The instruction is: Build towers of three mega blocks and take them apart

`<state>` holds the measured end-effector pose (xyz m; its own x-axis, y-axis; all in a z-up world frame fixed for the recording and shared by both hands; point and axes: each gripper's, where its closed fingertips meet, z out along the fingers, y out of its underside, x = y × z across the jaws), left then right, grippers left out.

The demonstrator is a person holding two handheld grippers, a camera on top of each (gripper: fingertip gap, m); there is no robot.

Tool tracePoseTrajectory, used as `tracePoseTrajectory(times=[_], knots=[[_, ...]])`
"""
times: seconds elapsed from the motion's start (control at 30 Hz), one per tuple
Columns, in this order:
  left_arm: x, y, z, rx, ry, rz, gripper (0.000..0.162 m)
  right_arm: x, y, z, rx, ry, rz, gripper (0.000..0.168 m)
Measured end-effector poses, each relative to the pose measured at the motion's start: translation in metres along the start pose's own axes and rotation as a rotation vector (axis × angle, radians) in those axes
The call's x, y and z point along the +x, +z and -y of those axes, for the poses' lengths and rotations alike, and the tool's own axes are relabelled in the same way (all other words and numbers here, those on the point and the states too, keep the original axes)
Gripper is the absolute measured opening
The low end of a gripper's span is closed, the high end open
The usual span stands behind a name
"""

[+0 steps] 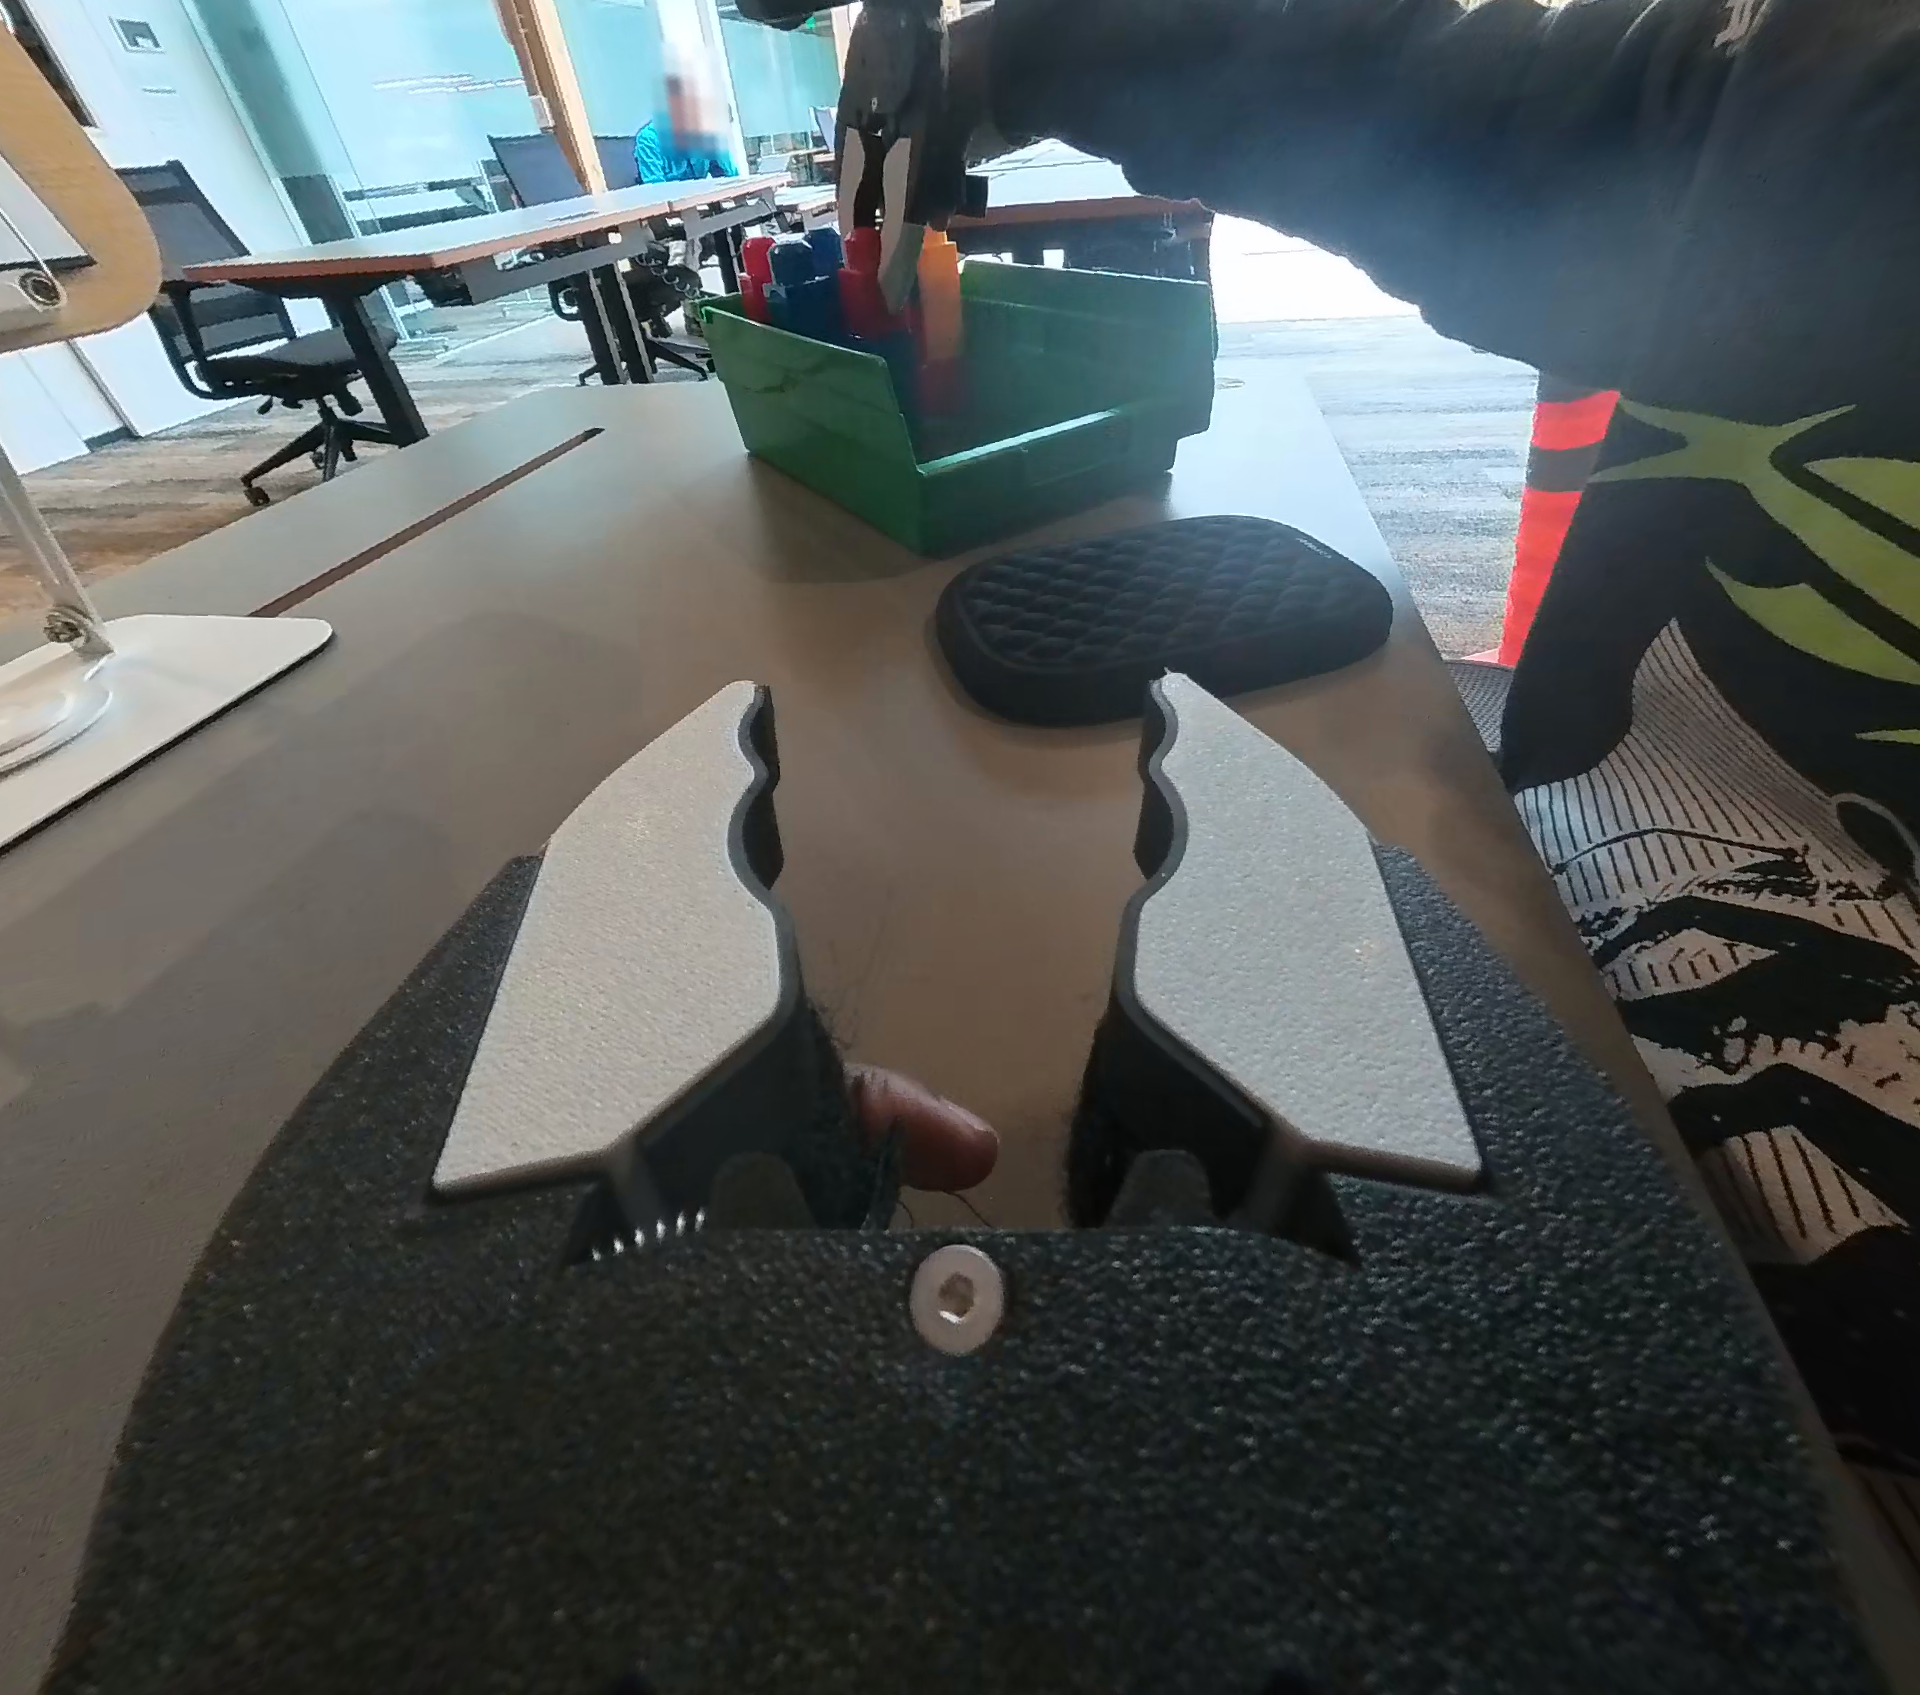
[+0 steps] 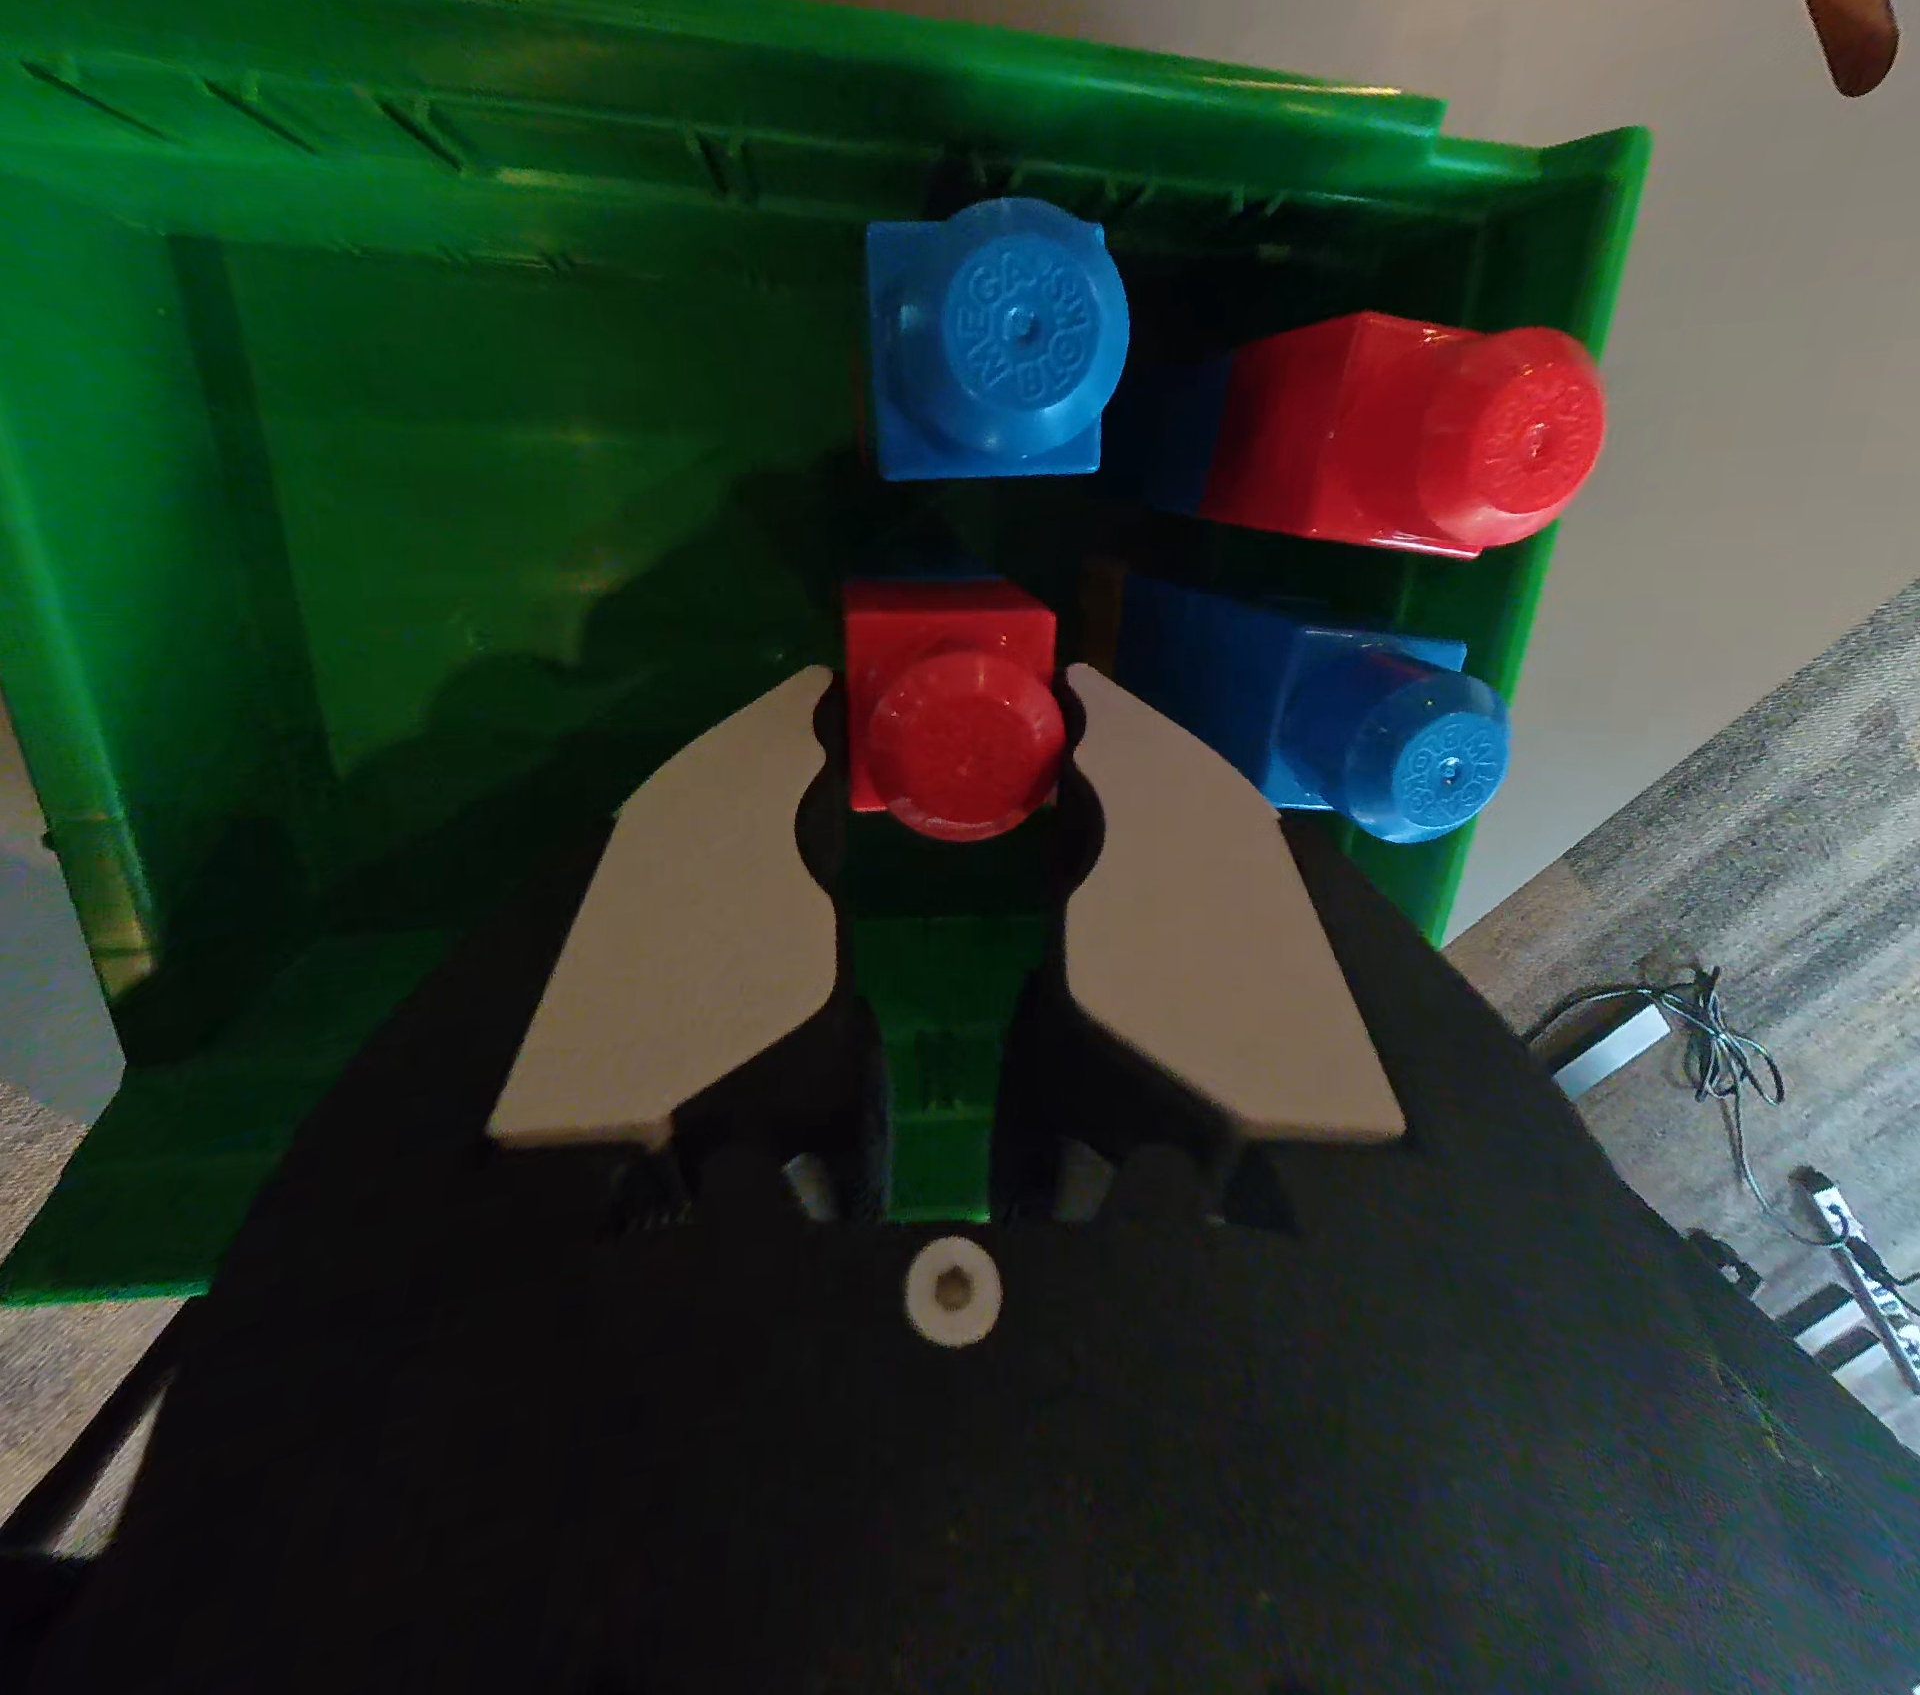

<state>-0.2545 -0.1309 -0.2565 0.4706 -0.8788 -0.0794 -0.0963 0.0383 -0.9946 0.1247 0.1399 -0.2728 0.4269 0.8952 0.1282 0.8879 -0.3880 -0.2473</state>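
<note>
A green bin (image 1: 831, 409) stands at the table's far end and holds several upright towers of mega blocks. In the right wrist view I look down into the bin (image 2: 416, 398). There are towers topped with a blue block (image 2: 997, 346), a red block (image 2: 1455, 440) and another blue block (image 2: 1392, 731). My right gripper (image 2: 951, 679) is shut on the top red block (image 2: 956, 741) of the near tower. In the left wrist view the right gripper (image 1: 878, 243) points down into the bin beside an orange block (image 1: 940, 295). My left gripper (image 1: 958, 687) is open and empty, low over the table.
A black padded wrist rest (image 1: 1164, 617) lies between my left gripper and the bin. A white monitor stand base (image 1: 156, 679) is at the left. The person's dark sleeve (image 1: 1455, 139) reaches across at the right. An orange cone (image 1: 1558, 523) stands on the floor. Cables (image 2: 1714, 1053) lie below. Across from one pair of fingers to the other is roughly 45 centimetres.
</note>
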Motion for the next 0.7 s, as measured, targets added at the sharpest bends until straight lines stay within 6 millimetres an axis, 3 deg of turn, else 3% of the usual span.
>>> tracePoseTrajectory(times=[0.17,0.37,0.5,0.7], knots=[[0.000,0.000,0.000,0.000,0.002,0.000,0.066,0.002,-0.005,0.000,0.005,0.010,-0.025,0.050],[0.000,0.000,0.000,0.001,0.007,0.001,0.066,-0.005,-0.026,0.009,0.083,0.014,-0.092,0.067],[0.001,0.000,0.000,-0.002,0.012,0.001,0.066,-0.021,-0.046,0.027,0.217,0.017,-0.195,0.085],[0.001,0.001,-0.001,-0.006,0.012,0.003,0.066,-0.058,-0.080,0.061,0.412,-0.010,-0.506,0.109]])
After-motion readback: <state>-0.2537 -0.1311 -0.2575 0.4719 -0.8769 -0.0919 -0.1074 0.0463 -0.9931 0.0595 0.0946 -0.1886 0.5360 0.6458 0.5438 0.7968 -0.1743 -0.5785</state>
